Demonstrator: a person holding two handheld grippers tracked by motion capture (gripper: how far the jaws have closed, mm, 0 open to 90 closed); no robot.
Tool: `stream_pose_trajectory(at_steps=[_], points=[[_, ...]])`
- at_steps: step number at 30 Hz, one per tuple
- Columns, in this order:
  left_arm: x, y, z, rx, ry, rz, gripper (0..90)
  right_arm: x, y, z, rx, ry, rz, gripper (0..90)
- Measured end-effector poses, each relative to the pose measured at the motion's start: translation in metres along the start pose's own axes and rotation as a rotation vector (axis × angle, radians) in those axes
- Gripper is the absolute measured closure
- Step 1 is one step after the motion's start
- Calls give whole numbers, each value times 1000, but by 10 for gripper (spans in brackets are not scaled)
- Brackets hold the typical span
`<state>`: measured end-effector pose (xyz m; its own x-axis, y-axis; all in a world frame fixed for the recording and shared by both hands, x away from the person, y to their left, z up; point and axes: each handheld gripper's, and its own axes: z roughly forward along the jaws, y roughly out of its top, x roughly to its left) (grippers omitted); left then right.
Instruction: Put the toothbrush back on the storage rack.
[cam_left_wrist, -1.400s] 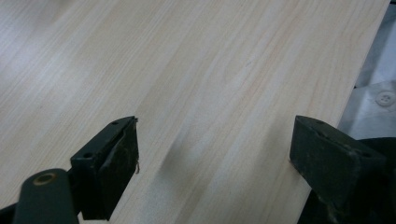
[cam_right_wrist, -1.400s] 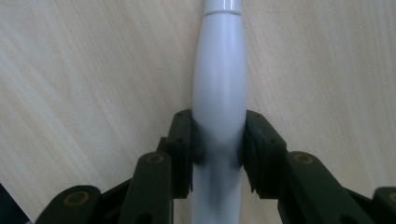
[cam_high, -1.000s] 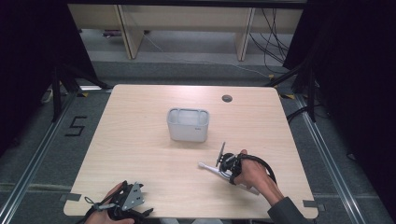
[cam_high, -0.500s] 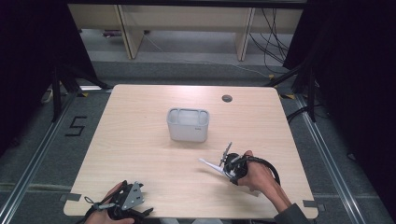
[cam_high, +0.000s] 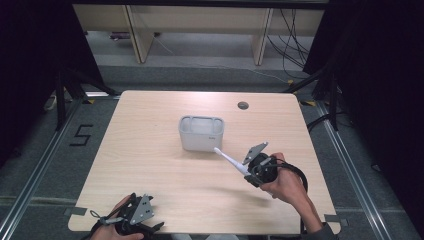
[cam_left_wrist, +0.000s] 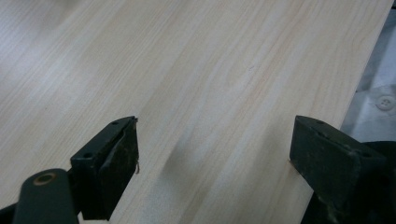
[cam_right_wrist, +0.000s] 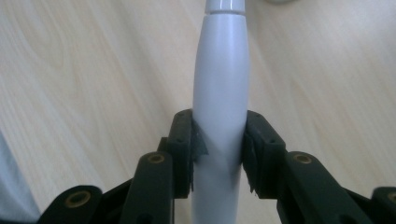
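A white handled tool (cam_high: 231, 162) with a thick rounded grip (cam_right_wrist: 220, 93) is clamped between the jaws of my right gripper (cam_high: 248, 172), which is shut on it. It slants up and to the left, its thin tip close to the front right corner of a grey-white open box (cam_high: 201, 133) at the table's middle. In the right gripper view both pads press the handle's sides (cam_right_wrist: 219, 144). My left gripper (cam_high: 134, 216) rests at the near left edge of the table; its jaws stand wide apart (cam_left_wrist: 210, 158) over bare wood, with nothing between them.
The light wooden table (cam_high: 150, 165) has a dark round cable hole (cam_high: 243, 105) at its far right. Shelving legs and cables stand on the floor beyond the far edge. A floor mark reading 5 (cam_high: 81, 135) lies left of the table.
My right gripper has risen with the white tool and swung its tip up toward the box. The left gripper has stayed where it was.
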<state>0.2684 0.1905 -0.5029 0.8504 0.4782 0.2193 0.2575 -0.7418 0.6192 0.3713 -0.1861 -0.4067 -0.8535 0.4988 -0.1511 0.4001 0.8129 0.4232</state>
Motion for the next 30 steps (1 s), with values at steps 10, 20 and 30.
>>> stream_pose_trajectory(at_steps=[10,20,30], points=[[0,0,0,-1,0,0,153,-17,8,-7,-224,-32,89,666],[-1,0,0,-3,-1,3,153,-37,13,-5,-416,-49,178,666],[-1,1,0,1,-1,7,153,-49,22,2,-541,-34,246,666]])
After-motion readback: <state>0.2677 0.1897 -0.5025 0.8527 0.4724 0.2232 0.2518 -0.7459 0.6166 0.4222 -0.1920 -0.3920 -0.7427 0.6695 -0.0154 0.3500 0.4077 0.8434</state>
